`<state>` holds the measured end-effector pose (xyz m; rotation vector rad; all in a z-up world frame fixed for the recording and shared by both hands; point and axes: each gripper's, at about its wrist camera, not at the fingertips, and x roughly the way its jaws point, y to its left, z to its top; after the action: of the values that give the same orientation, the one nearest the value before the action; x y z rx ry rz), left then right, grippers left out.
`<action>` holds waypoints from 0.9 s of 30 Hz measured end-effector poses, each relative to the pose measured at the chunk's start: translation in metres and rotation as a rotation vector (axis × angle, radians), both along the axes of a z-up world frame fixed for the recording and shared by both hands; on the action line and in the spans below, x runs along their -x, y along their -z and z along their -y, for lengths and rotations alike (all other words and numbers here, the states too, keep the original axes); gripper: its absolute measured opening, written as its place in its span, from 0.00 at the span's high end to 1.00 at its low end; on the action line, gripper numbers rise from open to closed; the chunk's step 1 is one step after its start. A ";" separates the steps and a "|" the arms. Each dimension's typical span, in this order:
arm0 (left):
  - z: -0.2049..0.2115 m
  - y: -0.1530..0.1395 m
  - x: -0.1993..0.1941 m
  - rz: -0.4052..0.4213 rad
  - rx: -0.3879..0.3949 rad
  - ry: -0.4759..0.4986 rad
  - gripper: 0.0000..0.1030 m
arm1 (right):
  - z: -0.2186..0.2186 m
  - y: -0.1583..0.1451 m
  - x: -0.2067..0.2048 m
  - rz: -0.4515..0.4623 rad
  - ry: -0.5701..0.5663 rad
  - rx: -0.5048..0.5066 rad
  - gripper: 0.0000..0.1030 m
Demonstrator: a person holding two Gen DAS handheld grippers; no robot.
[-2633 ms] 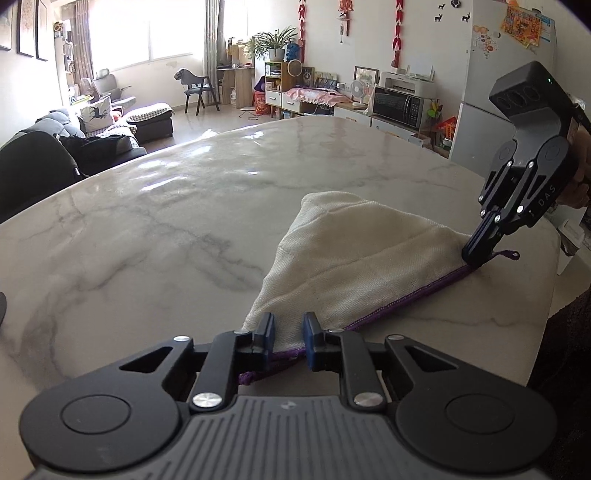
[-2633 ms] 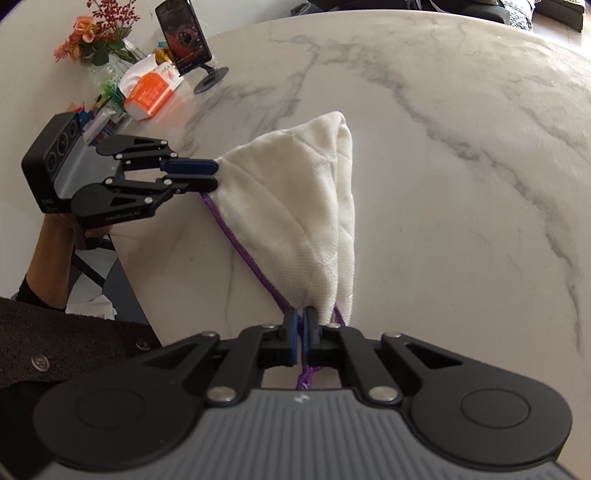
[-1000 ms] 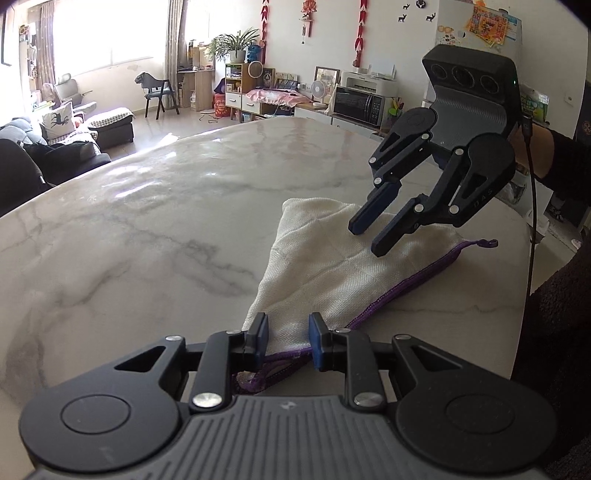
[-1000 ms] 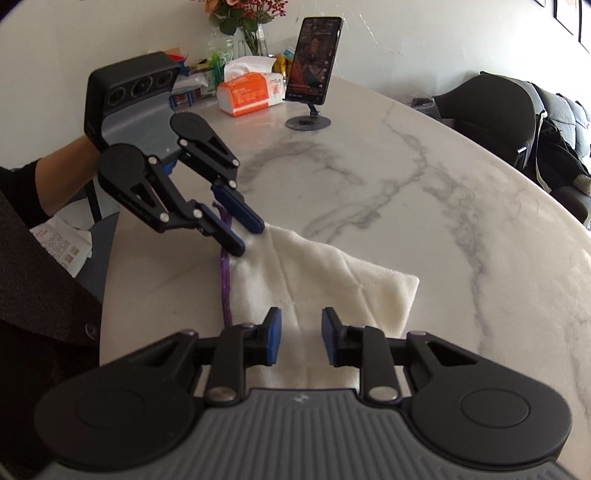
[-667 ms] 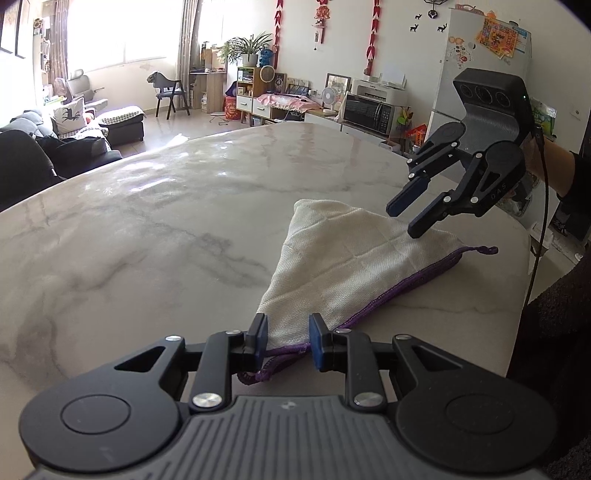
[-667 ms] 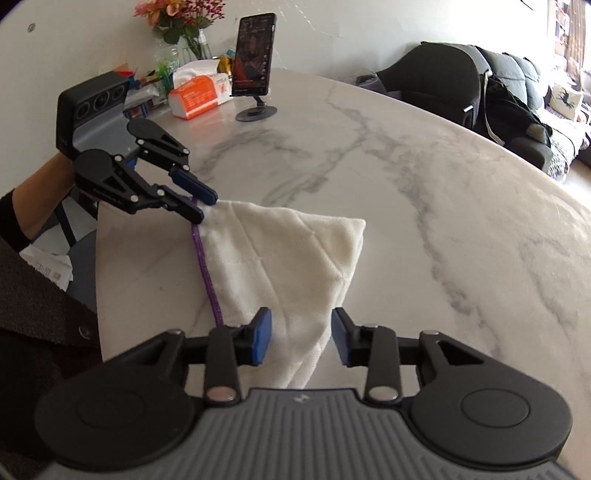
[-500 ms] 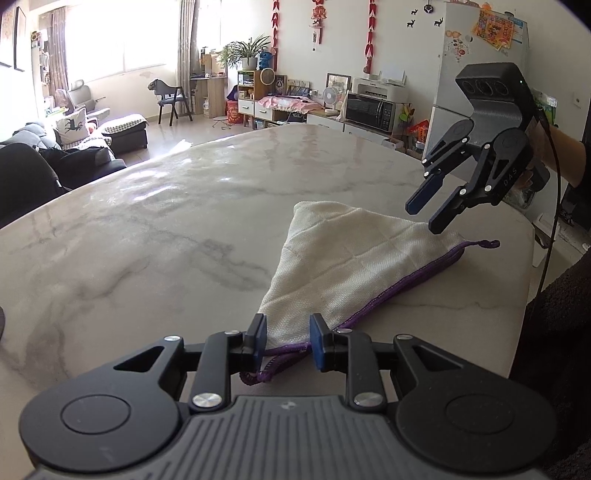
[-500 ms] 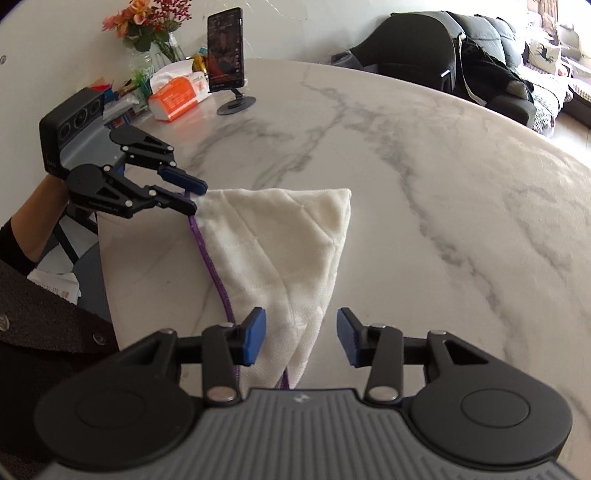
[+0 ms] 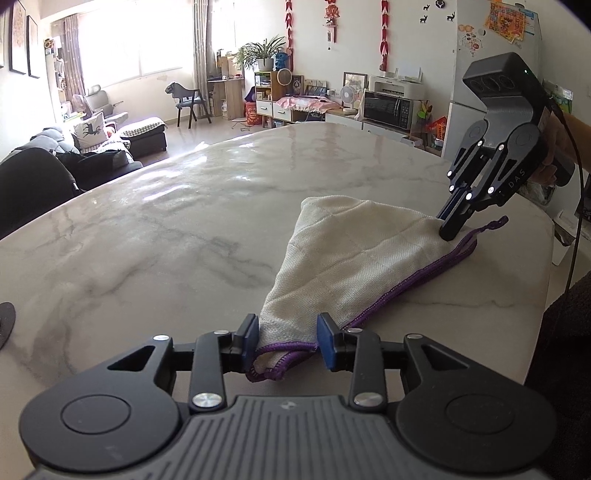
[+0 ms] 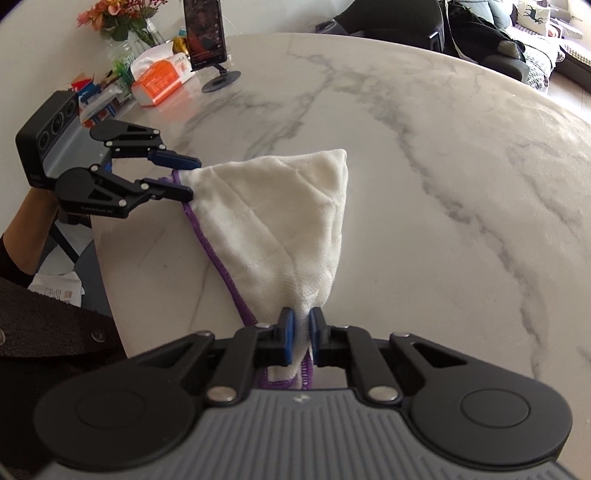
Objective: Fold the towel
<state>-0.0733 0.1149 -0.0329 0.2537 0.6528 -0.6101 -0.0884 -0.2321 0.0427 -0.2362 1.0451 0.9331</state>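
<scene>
**Entry: towel folded to a triangle, one corner at each gripper**

Item 1. Towel [image 10: 280,225]: cream, purple-stitched hem [image 10: 210,251]. I see it lying folded into a triangle on the marble table [image 10: 424,177], near the rim closest to me. The hemmed long side runs along that rim; the folded point aims toward the table's middle.

Item 2. Right gripper [image 10: 299,334]: closing, and I read its blue pads as already pinched on the towel's near corner, cloth bunched between them. In the left wrist view it [image 9: 452,227] comes down steeply onto that same corner, with the hanging loop [image 9: 495,223] trailing just past it.

Item 3. Left gripper [image 9: 287,338]: jaws opening. The opposite corner lies between the pads; the left pad touches the cloth, the right pad stands clear of it. I count this as released.

Item 4. Free room: bare marble stretches wide beyond the folded point. Phone on stand [image 10: 207,33], orange tissue pack [image 10: 160,75] and flowers [image 10: 110,18] are grouped at the far rim on the left side, well apart from the towel.

Item 5. Table edge: just beside the hem, with my dark sleeve [image 10: 48,332] below it.
</scene>
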 end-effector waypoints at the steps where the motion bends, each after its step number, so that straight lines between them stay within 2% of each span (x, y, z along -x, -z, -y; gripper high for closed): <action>1: 0.000 0.001 0.000 0.001 0.007 -0.003 0.65 | 0.000 0.000 -0.002 0.009 0.003 0.006 0.91; 10: 0.008 0.001 -0.022 0.023 0.030 -0.045 0.65 | 0.002 0.000 -0.039 0.092 0.084 0.049 0.91; 18: -0.004 -0.003 -0.046 -0.057 0.128 -0.134 0.65 | 0.004 0.002 -0.055 0.089 0.152 0.052 0.91; 22: -0.006 -0.012 -0.030 -0.037 0.129 -0.089 0.64 | 0.006 0.001 -0.051 0.078 0.176 0.050 0.90; 24: -0.007 -0.016 -0.020 -0.021 0.127 -0.033 0.62 | 0.007 0.001 -0.049 0.073 0.182 0.045 0.90; 27: -0.004 -0.012 -0.011 -0.016 0.082 0.004 0.61 | 0.008 0.001 -0.048 0.069 0.191 0.039 0.90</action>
<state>-0.0626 0.1188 -0.0209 0.1740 0.6420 -0.6414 -0.0409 -0.2403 0.0417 -0.1958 1.0040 0.7286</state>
